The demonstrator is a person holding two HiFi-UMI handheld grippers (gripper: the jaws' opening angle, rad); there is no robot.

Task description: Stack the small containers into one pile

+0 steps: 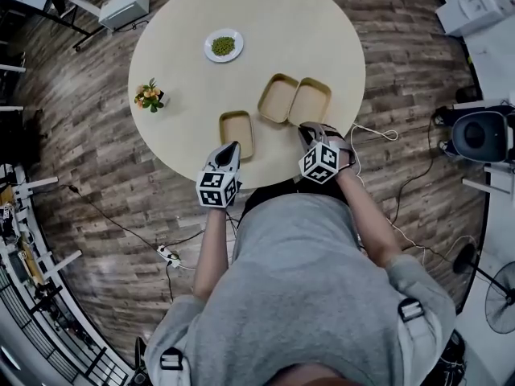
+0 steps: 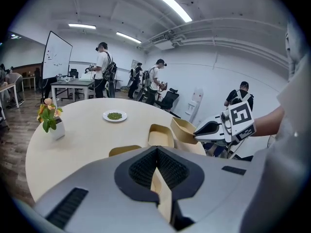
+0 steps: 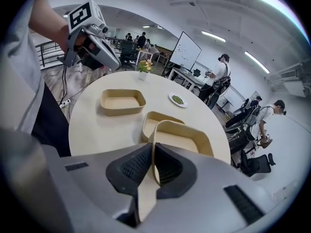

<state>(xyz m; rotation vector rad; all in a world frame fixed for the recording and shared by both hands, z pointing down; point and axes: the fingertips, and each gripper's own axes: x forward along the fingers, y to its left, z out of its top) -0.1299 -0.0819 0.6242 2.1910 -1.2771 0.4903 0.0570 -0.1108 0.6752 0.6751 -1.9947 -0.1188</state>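
Counter [image 1: 265, 22], round & pale, carries everything. Three small tan containers sit toward its near edge, none stacked yet. Left container [image 1: 236, 131] lies flat by itself, apart from the other two. Middle container [image 1: 278, 97] and right container [image 1: 310, 101] are side by side, rims touching or nearly so; in the left gripper view the right one looks tipped, near end raised off the counter. Left claw [image 1: 231, 147] is clenched on the near wall of the left container: its own view shows that thin wall pinched between both pads w/ no gap. Right claw [image 1: 310, 129] likewise grips the near wall of the right container, rim clamped between the pads, w/ the container's open top facing up beyond. Plate [image 1: 224, 45], white w/ a heap of sth green, sits further back, well apart from the containers. Flower pot [image 1: 150, 96], small, stands near the counter's left edge.
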